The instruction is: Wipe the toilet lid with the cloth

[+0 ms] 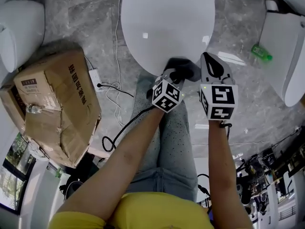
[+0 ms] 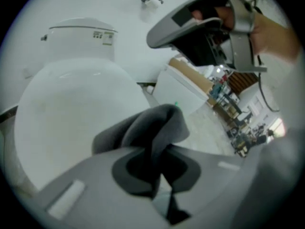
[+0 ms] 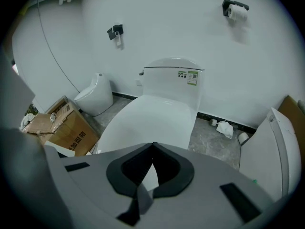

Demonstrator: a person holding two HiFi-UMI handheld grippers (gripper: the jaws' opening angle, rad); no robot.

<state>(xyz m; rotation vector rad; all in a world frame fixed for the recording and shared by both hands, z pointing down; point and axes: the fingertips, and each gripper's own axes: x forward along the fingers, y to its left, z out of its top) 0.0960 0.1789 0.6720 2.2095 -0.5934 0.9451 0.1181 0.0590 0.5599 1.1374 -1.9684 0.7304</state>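
**Cloth at the lid's near edge, left tool clamped on it**

The grey floor point(image 1: 71, 13) gives me open room on both sides of the toilet, more to the right than to the left. The white lid point(image 1: 162, 27) is down, and its broad top is bare up to the tank. Its rounded near edge is where both tools sit.

On the left, a crumpled cardboard box point(image 1: 57, 104) comes near the lid's side, with a narrow strip of floor between them. A white cable point(image 1: 116, 56) runs along that strip. A second toilet point(image 1: 19, 32) stands past the box. On the right, a white panel point(image 1: 281, 46) stands well apart from the lid, with a green bottle point(image 1: 262, 53) by its edge.

The left gripper point(image 1: 177, 73) has its jaws closed on the dark grey cloth point(image 1: 183, 68). The cloth is bunched and stands up past the tips, right at the lid's near edge. I cannot tell how firmly it presses on the lid.

The right gripper point(image 1: 206, 57) is just beside the cloth, over the lid's near right rim. Its jaws are fully together with nothing between them.
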